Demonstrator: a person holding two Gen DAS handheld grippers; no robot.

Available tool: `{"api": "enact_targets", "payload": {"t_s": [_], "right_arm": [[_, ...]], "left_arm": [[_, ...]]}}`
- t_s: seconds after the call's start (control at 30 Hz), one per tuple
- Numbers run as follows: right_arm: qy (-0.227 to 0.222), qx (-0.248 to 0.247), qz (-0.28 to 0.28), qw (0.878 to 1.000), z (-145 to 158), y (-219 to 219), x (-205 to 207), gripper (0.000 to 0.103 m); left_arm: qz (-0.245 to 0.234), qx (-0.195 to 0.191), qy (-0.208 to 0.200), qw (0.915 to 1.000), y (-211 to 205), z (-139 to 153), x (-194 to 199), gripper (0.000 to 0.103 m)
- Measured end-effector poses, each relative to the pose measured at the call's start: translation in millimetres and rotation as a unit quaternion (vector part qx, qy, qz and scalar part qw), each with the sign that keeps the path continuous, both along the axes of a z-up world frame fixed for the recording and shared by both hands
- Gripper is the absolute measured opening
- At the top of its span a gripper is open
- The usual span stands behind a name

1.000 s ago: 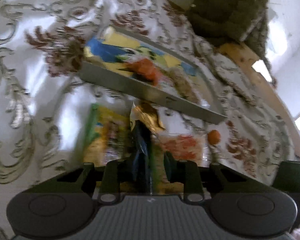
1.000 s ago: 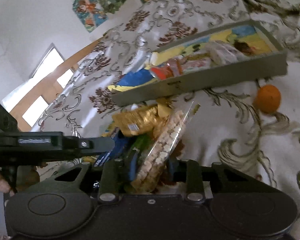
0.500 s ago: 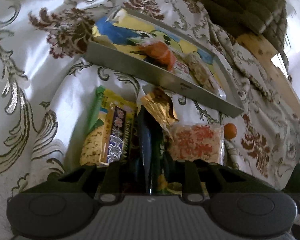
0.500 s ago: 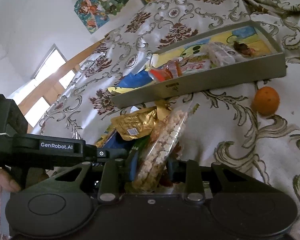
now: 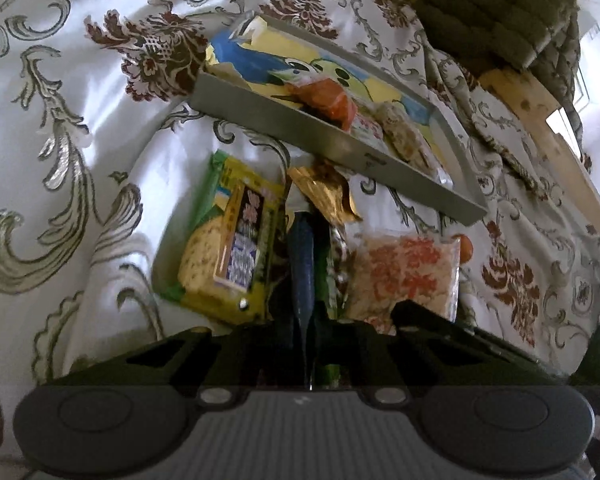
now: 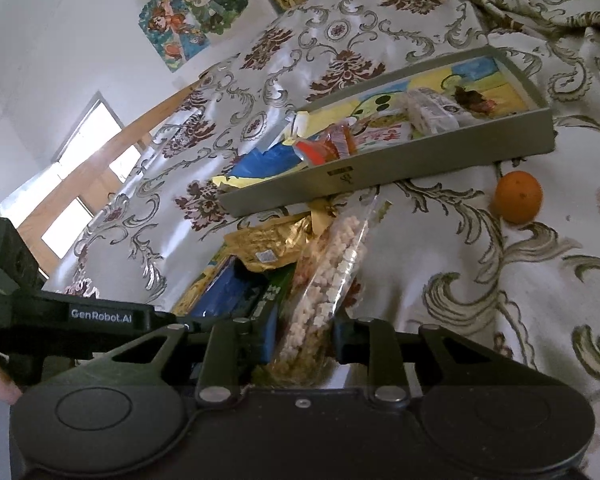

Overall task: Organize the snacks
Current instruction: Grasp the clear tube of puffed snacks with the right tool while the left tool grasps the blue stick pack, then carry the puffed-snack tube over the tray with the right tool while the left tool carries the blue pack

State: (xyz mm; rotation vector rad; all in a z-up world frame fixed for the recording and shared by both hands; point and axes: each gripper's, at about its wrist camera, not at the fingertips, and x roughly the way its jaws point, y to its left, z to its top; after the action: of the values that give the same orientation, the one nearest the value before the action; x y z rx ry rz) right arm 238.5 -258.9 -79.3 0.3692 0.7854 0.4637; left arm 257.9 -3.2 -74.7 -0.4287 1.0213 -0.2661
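Left tongs (image 5: 306, 320) clamped on thin blue packet (image 5: 302, 264); right tongs (image 6: 300, 332) grip clear puffs bag (image 6: 328, 280). Both light, crinkly, slippery; pinch sealed edges.

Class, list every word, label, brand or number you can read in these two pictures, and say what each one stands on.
"GenRobot.AI": white letters on the black arm of the left claw.
Yellow-green snack pack: big characters on its dark label, too blurred to read.
Gold foil pack: small white sticker, too small to read.
Grey tray: small mark on its front wall, unreadable.
Pack in the tray: red print, blurred.
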Motion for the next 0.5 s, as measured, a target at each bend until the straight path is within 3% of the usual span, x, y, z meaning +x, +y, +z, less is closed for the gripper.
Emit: {"api": "enact_targets", "payload": {"t_s": [0.23, 0.5], "right_arm": [[-0.003, -0.013, 0.000, 1.000, 11.7, 1.9, -22.2, 0.028], [0.008, -0.024, -0.010, 1.000, 20.2, -4.1, -64.7, 0.028]], "left_arm": [[-0.005, 0.003, 0.022, 0.9997, -4.5, 12.3, -34.4, 0.008], [0.000, -0.039, 0.057, 0.9976, 2.5, 20.6, -76.7, 0.008]]}}
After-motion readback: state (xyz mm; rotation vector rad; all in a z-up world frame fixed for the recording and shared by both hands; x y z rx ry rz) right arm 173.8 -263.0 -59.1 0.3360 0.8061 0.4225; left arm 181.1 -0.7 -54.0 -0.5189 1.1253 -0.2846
